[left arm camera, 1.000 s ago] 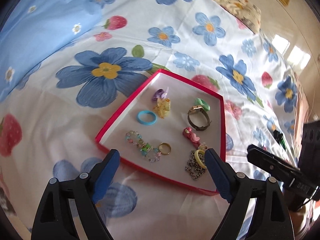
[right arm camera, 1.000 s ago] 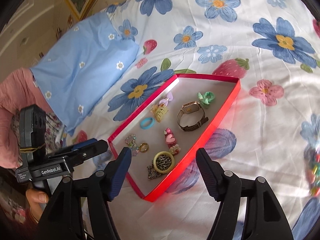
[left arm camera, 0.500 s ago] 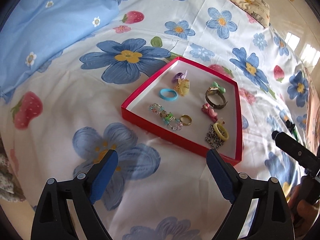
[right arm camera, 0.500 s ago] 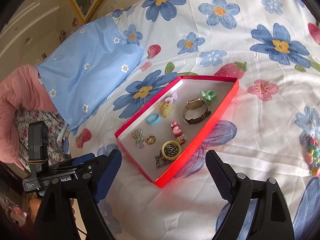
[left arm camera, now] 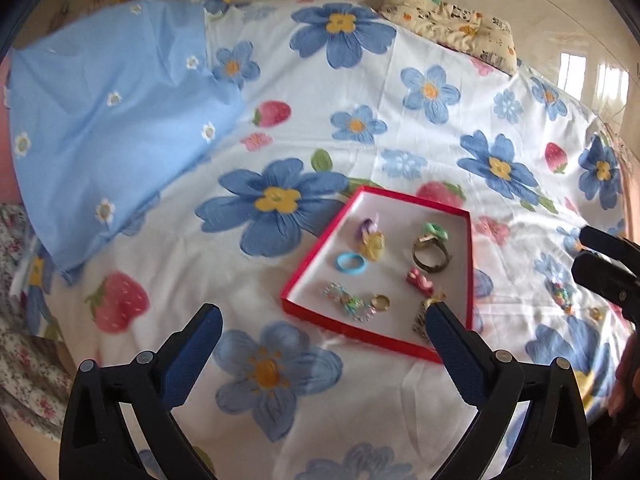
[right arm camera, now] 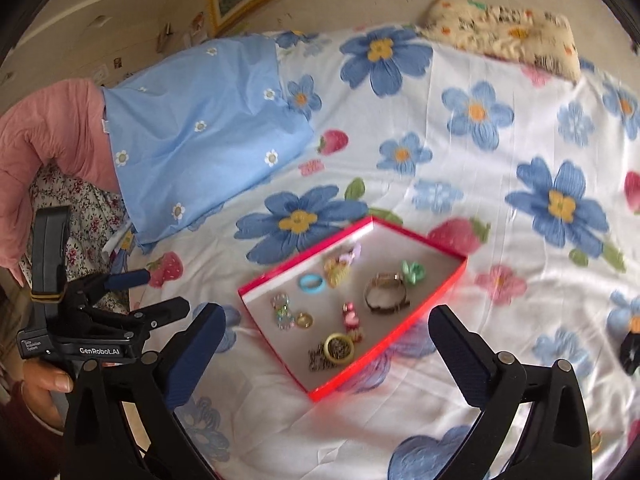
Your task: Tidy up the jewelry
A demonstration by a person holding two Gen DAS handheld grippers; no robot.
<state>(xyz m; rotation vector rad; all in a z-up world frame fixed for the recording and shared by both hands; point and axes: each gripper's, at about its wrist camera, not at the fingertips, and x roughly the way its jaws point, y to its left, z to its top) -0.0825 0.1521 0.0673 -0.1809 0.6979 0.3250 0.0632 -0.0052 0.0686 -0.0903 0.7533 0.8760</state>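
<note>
A: Left gripper (left arm camera: 322,316): jaws spread wide, just opened further, nothing between the pads. Blue pads above the flowered bedspread (left arm camera: 420,128), short of the tray.
B: Confirmed. Right gripper (right arm camera: 326,318): jaws likewise spread wide, just opened further, empty. Tray visible through the gap, no contact.
A: Red tray (left arm camera: 304,276): flat on the bedspread, pale lining, red rim. Near corner partly hidden behind the left gripper's right pad.
B: Contents, from the right wrist view. Yellow ring (right arm camera: 339,347) lying on a dark chain (right arm camera: 318,360) at the near end. Pink charm (right arm camera: 351,317) just beyond. Gold ring (right arm camera: 304,320) beside a beaded bracelet (right arm camera: 282,312) toward the left rim.
A: Further in: blue ring (right arm camera: 312,281), yellow clip (right arm camera: 335,270) touching a lilac piece (right arm camera: 352,254), watch (right arm camera: 386,292) with a brown band, green bow (right arm camera: 413,272) just beyond the watch. All inside the rim.
B: Outside the tray: small colourful items (left arm camera: 560,296) loose on the bedspread at the right; blurred, kind not determinable.
A: Surroundings: blue pillow (right arm camera: 200,128) with small daisies left of the tray, well apart. Patterned cushion (right arm camera: 504,36) at the far edge of the bed. Gilt picture frame (right arm camera: 256,4) on the wall.
B: Hand (right arm camera: 44,384) gripping the left gripper's handle at the lower left of the right wrist view. Pink sleeve or cloth (right arm camera: 48,132) above; which, not determinable.
</note>
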